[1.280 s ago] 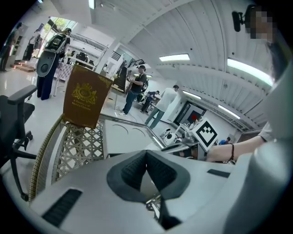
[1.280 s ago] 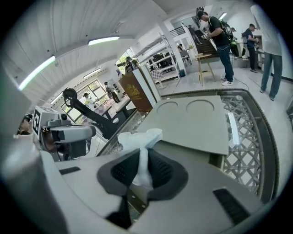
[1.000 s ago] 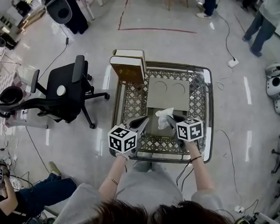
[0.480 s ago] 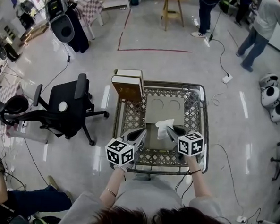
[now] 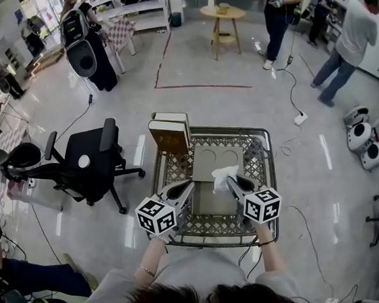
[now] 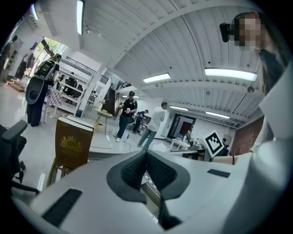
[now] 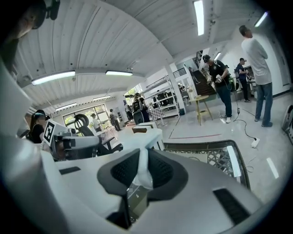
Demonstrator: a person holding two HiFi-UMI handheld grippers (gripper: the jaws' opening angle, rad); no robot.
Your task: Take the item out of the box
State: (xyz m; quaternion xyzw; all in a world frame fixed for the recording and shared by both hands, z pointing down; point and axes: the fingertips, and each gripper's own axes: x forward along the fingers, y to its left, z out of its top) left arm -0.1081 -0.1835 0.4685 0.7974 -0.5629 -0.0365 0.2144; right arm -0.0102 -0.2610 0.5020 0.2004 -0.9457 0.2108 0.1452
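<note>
A flat grey-brown cardboard box (image 5: 207,197) lies on the metal lattice table (image 5: 175,169), its flap with two round outlines folded back. My right gripper (image 5: 231,182) is shut on a crumpled white item (image 5: 222,176), held just above the box. In the right gripper view the white item (image 7: 143,170) is pinched between the dark pads and hangs below them. My left gripper (image 5: 182,193) hovers at the box's left edge, shut and holding nothing; its pads (image 6: 158,169) meet at the tip.
A brown box with a white top (image 5: 170,132) stands at the table's far left corner, also seen as the brown box (image 6: 73,144). A black office chair (image 5: 90,157) is left of the table. Cables and white robots (image 5: 363,136) lie on the floor to the right. People stand farther back.
The right gripper with the white item has moved farther up over the box. The left gripper has followed slightly. The head view has tilted, showing more of the room.
</note>
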